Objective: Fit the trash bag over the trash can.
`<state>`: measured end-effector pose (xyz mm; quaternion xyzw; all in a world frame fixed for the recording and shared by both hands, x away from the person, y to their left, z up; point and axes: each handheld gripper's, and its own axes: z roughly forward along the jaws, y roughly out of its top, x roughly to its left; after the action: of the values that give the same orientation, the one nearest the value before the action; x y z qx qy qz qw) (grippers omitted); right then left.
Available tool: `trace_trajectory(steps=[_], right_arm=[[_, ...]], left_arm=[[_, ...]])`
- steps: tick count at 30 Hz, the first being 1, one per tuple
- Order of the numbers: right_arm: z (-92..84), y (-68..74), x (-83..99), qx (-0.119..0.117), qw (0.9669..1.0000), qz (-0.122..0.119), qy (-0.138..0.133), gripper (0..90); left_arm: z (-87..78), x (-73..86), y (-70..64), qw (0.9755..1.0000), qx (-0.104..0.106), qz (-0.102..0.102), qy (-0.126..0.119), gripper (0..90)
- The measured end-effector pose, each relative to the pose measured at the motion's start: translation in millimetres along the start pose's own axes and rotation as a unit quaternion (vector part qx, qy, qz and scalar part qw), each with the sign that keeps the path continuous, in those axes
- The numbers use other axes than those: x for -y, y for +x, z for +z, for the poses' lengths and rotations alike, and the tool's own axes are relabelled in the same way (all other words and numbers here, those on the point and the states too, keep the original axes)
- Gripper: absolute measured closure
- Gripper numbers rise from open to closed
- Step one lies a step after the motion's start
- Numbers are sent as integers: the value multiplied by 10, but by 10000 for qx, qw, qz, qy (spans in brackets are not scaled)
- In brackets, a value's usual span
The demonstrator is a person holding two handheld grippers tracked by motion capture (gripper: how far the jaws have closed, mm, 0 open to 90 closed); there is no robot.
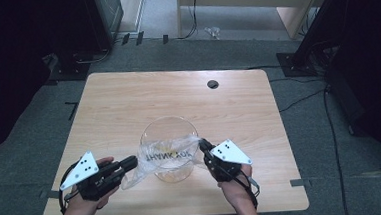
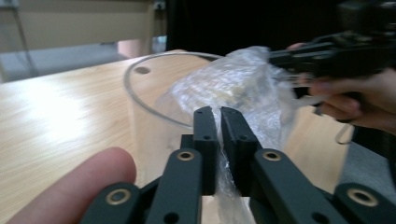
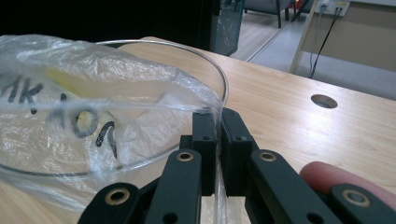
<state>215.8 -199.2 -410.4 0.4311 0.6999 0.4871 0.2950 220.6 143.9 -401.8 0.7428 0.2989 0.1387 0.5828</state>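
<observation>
A clear glass bowl stands near the front middle of the wooden table. A thin clear plastic bag with black lettering lies in it and spills over the near rim. My left gripper comes in from the left and is shut on the bag's left edge; film shows between its jaws. My right gripper is at the bowl's right rim, shut on the bag's right edge. In the right gripper view the jaws pinch the film beside the bowl rim.
A round cable hole sits in the tabletop at the back right of the bowl. Cables run over the grey carpet to the right of the table. Dark stands and furniture ring the far side.
</observation>
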Motion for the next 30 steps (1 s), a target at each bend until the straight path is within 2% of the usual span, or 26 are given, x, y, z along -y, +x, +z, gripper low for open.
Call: trace_trajectory(steps=[3,7,10,12,14,19,23,24,26,30], right_arm=[[44,-41,-13,10,10000,22,29,864],[151,-94,-50,33,9998,2,179,875],[227,-140,-79,-3,9995,6,311,882],[268,-157,-95,-12,9993,-36,368,889],[308,-170,-110,-36,9991,-75,418,892],[410,-194,-141,-167,9978,-153,625,892],[486,-184,-150,-238,9972,-142,696,891],[504,-181,-154,-239,9972,-145,694,892],[537,-177,-163,-170,9973,-141,704,894],[598,-215,-163,-231,9973,16,701,894]], left_arm=[[85,-55,79,9995,-308,-55,28,873],[238,-146,166,9974,-699,-126,92,877],[360,-201,226,9945,-1019,-136,220,877],[432,-231,298,9926,-1147,-297,249,877],[506,-251,373,9902,-1309,-374,316,877],[716,-221,512,9849,-1503,-604,609,878],[885,-139,565,9821,-1505,-785,815,877],[918,-127,562,9814,-1520,-811,850,877],[942,-120,585,9795,-1540,-999,830,881],[1000,-82,632,9764,-1561,-1172,923,880]])
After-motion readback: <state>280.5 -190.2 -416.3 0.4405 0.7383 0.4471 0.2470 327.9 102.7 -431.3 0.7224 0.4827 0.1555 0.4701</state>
